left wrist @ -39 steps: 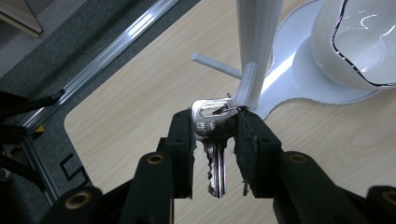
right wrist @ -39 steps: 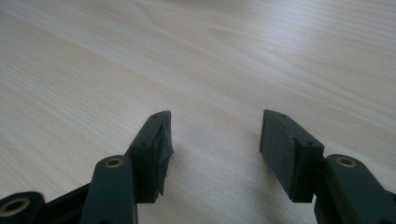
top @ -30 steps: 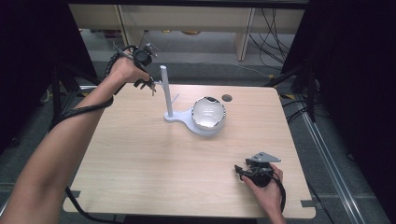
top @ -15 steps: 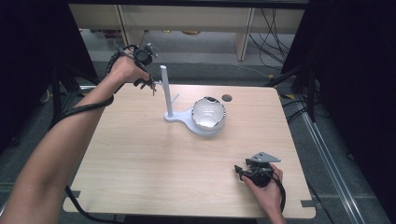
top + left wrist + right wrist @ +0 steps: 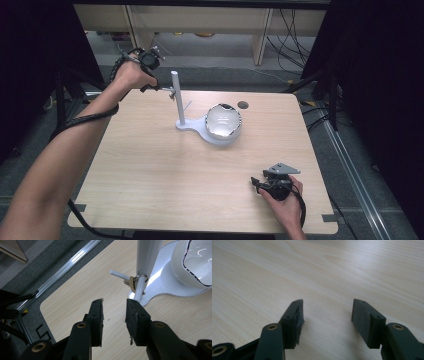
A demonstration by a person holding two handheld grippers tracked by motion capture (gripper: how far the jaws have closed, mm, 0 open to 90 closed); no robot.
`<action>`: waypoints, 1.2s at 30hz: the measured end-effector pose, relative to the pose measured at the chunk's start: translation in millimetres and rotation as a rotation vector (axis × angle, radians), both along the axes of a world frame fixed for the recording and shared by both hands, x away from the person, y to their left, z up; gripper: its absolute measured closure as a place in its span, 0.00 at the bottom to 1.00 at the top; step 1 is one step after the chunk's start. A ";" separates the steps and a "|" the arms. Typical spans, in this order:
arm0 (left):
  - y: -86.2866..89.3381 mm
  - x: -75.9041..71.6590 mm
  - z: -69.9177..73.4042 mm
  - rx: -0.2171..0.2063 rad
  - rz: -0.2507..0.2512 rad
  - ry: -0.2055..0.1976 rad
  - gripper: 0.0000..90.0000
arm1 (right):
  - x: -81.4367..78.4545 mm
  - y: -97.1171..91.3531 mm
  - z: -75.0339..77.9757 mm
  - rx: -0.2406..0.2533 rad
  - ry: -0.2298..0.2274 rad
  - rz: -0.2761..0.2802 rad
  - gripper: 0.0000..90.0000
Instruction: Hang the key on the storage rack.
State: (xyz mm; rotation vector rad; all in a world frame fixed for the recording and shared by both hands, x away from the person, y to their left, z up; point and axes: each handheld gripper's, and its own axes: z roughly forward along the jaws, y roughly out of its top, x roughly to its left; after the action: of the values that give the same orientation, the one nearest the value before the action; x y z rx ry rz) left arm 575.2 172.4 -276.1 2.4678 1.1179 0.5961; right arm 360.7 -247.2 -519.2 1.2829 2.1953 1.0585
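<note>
A white stand has an upright post [image 5: 175, 97] and a flat base [image 5: 192, 126] at the back middle of the wooden table [image 5: 150, 170]. A white bowl [image 5: 223, 121] sits on that base. In the left gripper view a brass key on a ring [image 5: 135, 282] hangs from a thin peg [image 5: 118, 274] on the post [image 5: 147, 255]. My left gripper [image 5: 164, 90] [image 5: 114, 302] hovers just left of the post, open, its jaws having just been opening a little with nothing between them. My right gripper [image 5: 255, 182] [image 5: 327, 302] rests open on the table at the front right, holding nothing.
A small round hole [image 5: 243, 105] lies in the tabletop behind the bowl. The table's left back corner and a metal floor rail [image 5: 65, 267] are below the left gripper. Shelving and cables [image 5: 280, 30] stand beyond the far edge.
</note>
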 end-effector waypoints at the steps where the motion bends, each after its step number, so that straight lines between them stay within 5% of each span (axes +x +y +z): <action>1: 0.0 0.0 0.0 0.000 0.000 0.000 0.72 | -0.9 0.7 1.3 0.011 0.021 -0.007 0.48; 23: 22.4 -59.6 -7.2 -0.117 -0.053 -0.108 0.58 | -0.9 0.7 1.3 0.009 0.021 -0.008 0.48; 36: 39.9 -113.0 -35.0 -0.226 -0.083 -0.190 0.56 | -3.0 -3.5 2.7 0.026 0.002 -0.010 0.52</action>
State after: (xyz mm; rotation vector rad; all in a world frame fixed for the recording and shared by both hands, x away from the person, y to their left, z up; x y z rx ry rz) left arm 462.1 212.3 -311.0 2.2022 0.9491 0.6275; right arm 357.8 -250.7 -516.4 1.3053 2.1810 1.0854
